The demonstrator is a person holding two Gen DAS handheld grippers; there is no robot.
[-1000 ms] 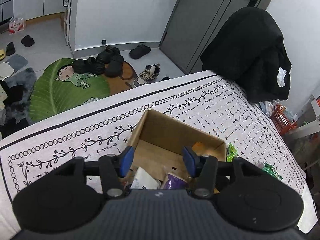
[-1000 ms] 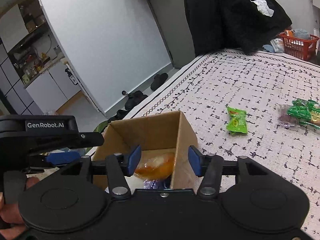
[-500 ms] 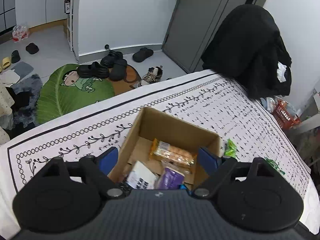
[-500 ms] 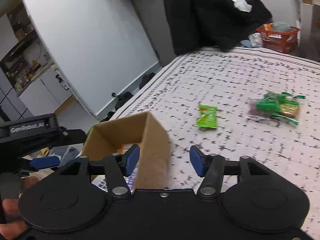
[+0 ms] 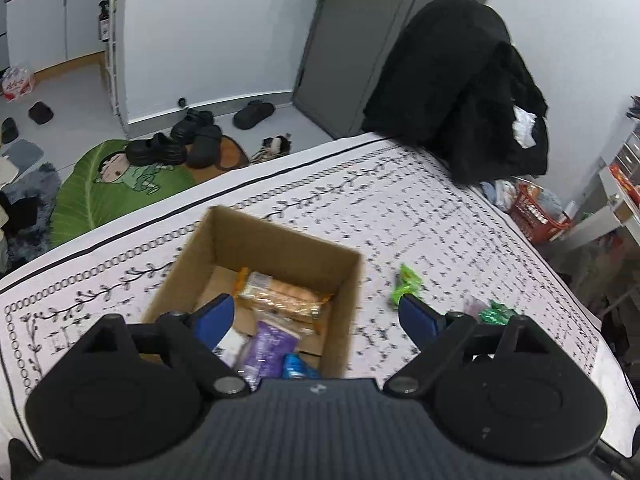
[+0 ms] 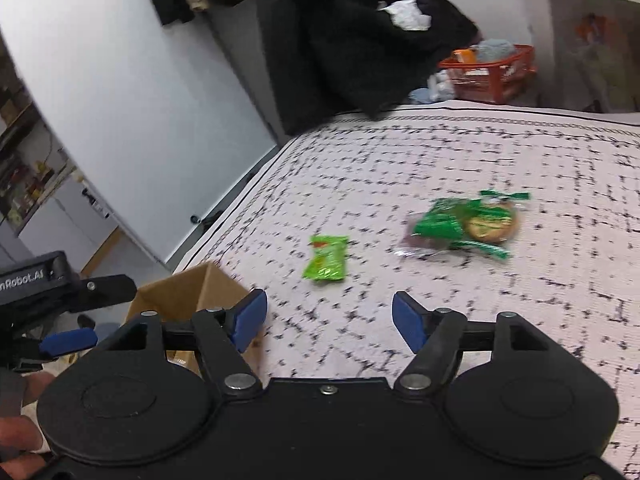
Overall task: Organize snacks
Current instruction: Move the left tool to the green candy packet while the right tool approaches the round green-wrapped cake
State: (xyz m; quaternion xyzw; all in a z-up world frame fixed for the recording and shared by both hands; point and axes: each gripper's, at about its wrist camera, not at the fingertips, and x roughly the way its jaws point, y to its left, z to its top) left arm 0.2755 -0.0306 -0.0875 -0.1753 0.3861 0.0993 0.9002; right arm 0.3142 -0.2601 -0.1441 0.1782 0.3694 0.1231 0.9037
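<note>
Readable writing: "nRobot.AI" in white on the black body of the left gripper [image 6: 68, 338], seen at far left of the right wrist view; first letters cut off by the frame edge. Print on snack wrappers too blurred to read.

Left gripper [image 5: 320, 314]: jaws wide apart, having just been opening, nothing gripped; poised over the near right corner of the box [image 5: 280, 240], one blue pad over the box, the other over the cloth [image 5: 440, 216].

Right gripper [image 6: 326, 320]: jaws partly apart, just been opening, empty; only patterned cloth between the pads.

Box: one, open-topped cardboard, on the cloth, left of the loose snacks.

Inside box, four packs visible:
- orange pack [image 5: 280, 296], one, lying flat at centre
- purple pack [image 5: 266, 346], one, near side
- white pack [image 5: 230, 346], one, mostly hidden behind left pad
- blue pack [image 5: 296, 366], one, only a corner showing

Loose on cloth, right of box:
- small green packet [image 6: 326, 258], one, nearest the box
- clear bag [image 6: 464, 226] with green wrappers and a round biscuit, one, further right; count inside not resolvable.

Part of a hand [image 6: 16, 436] visible at lower left, on the left gripper.
</note>
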